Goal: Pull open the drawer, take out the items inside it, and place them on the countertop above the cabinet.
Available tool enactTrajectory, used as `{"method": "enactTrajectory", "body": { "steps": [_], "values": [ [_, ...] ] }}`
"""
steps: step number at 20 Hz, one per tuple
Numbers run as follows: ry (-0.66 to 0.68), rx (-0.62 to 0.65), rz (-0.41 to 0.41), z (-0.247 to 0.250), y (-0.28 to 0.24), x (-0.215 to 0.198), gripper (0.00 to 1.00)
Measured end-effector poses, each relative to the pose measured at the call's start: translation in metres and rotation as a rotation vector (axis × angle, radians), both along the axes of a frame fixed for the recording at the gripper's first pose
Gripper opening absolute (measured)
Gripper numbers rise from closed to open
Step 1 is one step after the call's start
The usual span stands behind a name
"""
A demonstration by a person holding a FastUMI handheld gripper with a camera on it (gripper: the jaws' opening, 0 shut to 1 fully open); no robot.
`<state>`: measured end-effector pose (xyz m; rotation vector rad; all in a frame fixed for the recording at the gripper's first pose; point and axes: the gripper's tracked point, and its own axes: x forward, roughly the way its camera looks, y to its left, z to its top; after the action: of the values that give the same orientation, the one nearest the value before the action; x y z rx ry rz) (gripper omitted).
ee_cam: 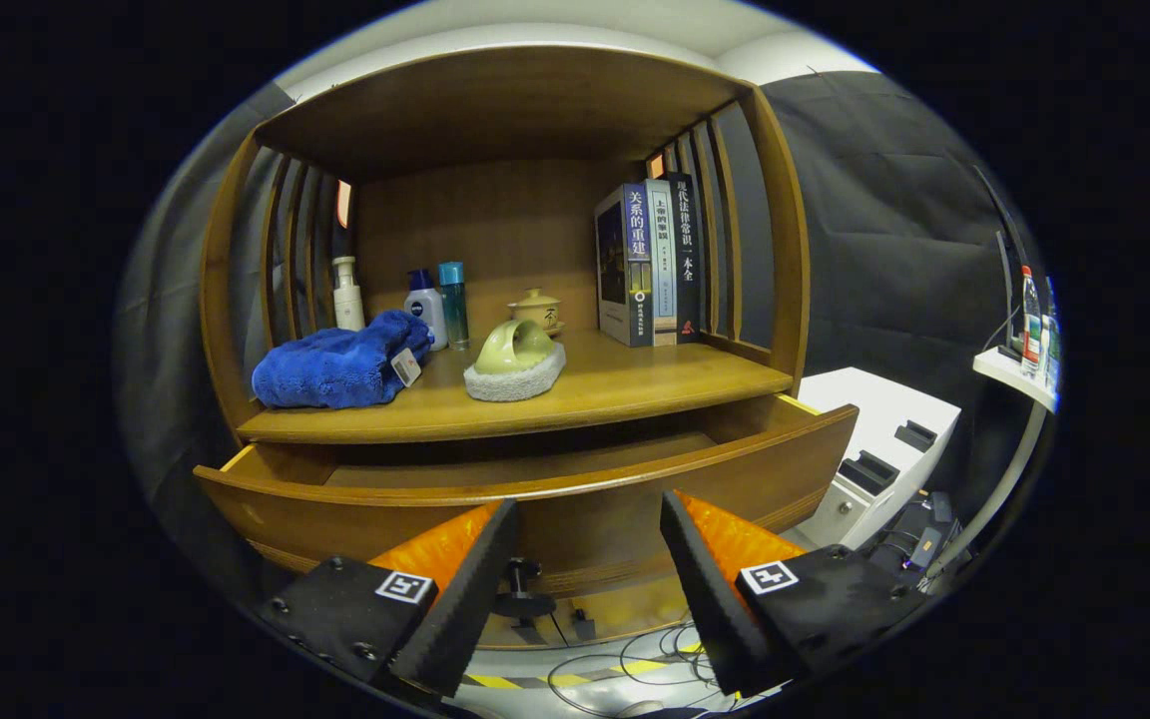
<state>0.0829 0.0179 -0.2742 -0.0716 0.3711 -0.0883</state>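
My gripper (590, 524) hangs released before the open drawer (575, 499). On the countertop's (655, 384) left edge lies the blue towel (340, 364) (soft, light; pinch a fold); the scrubber (515, 361) sits centre, graspable by its handle.

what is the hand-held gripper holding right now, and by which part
Nothing. The hand-held gripper is open, its fingers spread apart in front of the pulled-out drawer, touching nothing.

Empty fingers (495, 569) spread before open drawer (555, 499)
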Motion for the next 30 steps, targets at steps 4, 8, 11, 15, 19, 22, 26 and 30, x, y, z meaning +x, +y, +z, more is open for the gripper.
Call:
{"method": "enactTrajectory", "body": {
  "steps": [4, 8, 11, 15, 19, 22, 26, 30],
  "values": [
    [0.004, -0.003, 0.003, -0.001, 0.002, 0.014, 0.96],
    [0.013, 0.016, 0.015, -0.003, 0.004, 0.027, 0.96],
    [0.018, -0.005, 0.021, -0.003, 0.005, 0.039, 0.96],
    [0.017, -0.014, 0.028, -0.005, 0.007, 0.052, 0.96],
    [0.038, 0.075, 0.017, -0.009, 0.01, 0.064, 0.96],
    [0.033, 0.055, 0.028, -0.006, 0.008, 0.064, 0.96],
    [0.043, 0.016, 0.014, 0.005, 0.006, 0.059, 0.97],
    [-0.029, -0.046, 0.037, 0.063, 0.003, 0.036, 0.96]
  ]
}}
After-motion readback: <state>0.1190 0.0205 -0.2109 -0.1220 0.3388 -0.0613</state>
